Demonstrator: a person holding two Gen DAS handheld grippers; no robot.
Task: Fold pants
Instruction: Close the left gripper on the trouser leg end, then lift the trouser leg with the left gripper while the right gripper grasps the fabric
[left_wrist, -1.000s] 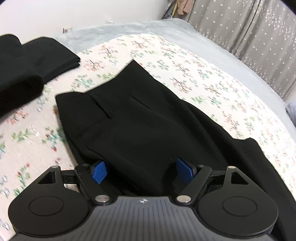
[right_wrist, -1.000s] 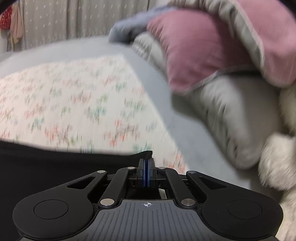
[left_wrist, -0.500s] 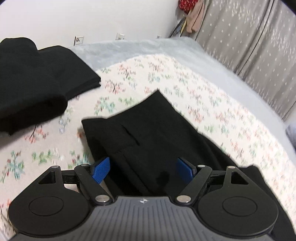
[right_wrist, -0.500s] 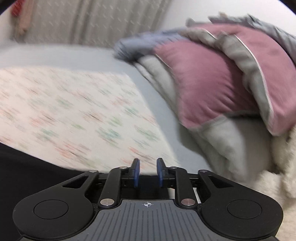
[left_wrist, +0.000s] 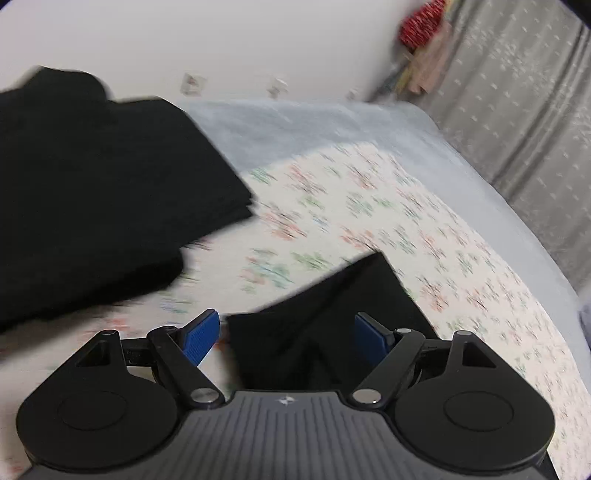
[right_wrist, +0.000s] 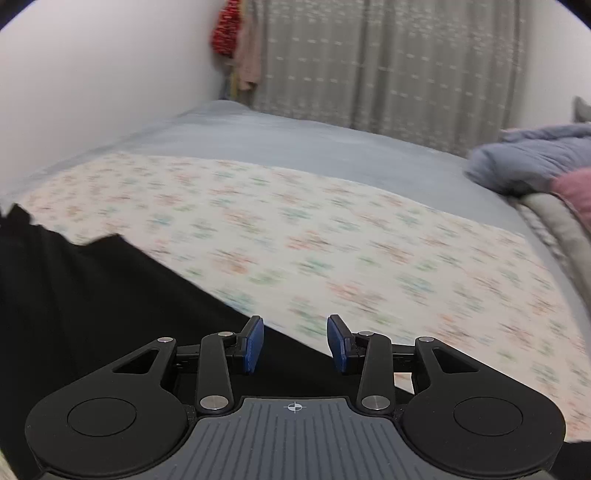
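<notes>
We see the black cloth pants lying on the cream floral-print bed cover, a corner of them between the spread blue pads of our left gripper, which grips nothing. Our right gripper also stands parted and empty above the pants' edge. A stack of folded black garments sits apart, left of the pants

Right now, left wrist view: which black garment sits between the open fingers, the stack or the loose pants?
The loose pants, directly ahead of the left gripper. The folded black stack lies farther off to its left on the floral sheet.
</notes>
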